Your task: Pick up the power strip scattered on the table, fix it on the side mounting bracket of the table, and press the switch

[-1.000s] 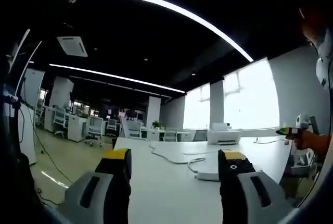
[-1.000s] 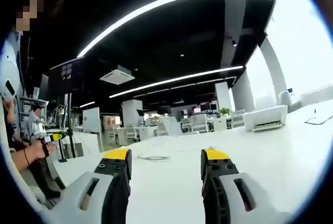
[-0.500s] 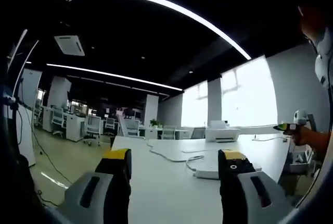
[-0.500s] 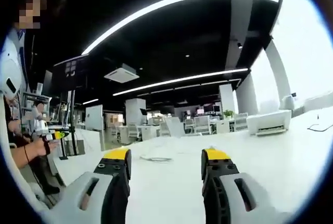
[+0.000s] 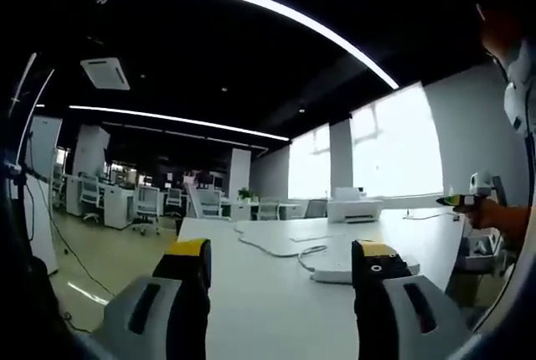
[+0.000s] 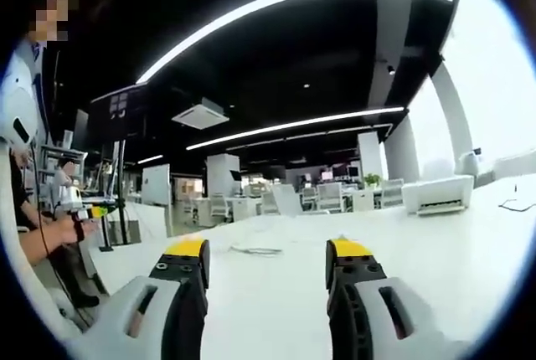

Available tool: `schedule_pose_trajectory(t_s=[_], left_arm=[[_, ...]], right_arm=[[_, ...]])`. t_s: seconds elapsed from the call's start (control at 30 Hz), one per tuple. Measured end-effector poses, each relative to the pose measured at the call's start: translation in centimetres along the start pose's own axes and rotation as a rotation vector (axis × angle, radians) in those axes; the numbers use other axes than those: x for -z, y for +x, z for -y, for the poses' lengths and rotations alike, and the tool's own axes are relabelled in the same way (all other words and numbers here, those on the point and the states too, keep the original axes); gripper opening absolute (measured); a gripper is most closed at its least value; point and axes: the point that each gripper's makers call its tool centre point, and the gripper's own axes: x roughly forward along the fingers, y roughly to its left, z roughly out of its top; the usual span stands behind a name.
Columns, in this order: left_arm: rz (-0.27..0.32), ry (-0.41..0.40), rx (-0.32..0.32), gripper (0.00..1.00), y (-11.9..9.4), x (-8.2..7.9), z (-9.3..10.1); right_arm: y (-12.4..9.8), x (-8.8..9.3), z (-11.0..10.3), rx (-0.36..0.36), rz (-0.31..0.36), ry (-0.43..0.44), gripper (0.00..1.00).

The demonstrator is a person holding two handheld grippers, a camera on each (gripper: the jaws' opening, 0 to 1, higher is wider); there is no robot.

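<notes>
— Tongs first: how did they stand?

— Both pairs were spread wide with nothing between them. The left tongs [image 5: 281, 258] rose from the bottom of the left gripper view, grey bodies with black jaws and yellow tips, over the near part of the white surface [image 5: 251, 293]. The right tongs [image 6: 268, 261] looked the same in the right gripper view, also hovering above the white surface [image 6: 452, 243].

— And the power strip?

— In the left gripper view the power strip [image 5: 333, 274] lay flat on the surface, white, just beyond and partly behind the right-hand jaw. Its white cable [image 5: 270, 247] ran away from it in loose curves toward the far end. In the right gripper view a thin cable [image 6: 255, 250] lay farther out, between and past the jaws.

— Anything else nearby?

— A person's hand [image 5: 486, 213] showed at the right edge of the left gripper view, holding the other tongs with a yellow-green tip. In the right gripper view a hand [image 6: 63, 230] at the left edge held a similar tool.

— Farther off?

— A white printer [image 5: 355, 208] stood at the far end of the surface, seen too in the right gripper view [image 6: 437, 195]. Beyond lay desks with office chairs [image 5: 149, 207], pillars, bright windows [image 5: 394, 146] and long ceiling light strips [image 6: 285, 8].
</notes>
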Motion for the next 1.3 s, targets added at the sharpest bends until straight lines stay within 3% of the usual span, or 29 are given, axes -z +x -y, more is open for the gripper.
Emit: schedule_pose_trajectory(t_s=[0.77,1.3], left_arm=[[-0.084,0.048,0.077,0.73,0.4,1.2,0.8],[-0.092,0.039,0.105,0.73,0.6,1.3,1.2]], right_arm=[[0.7,2.3,-2.8,-0.131,-0.114,-0.054,0.53],[1.1,5.2,-5.8,-0.199,-0.186,-0.038,0.53]])
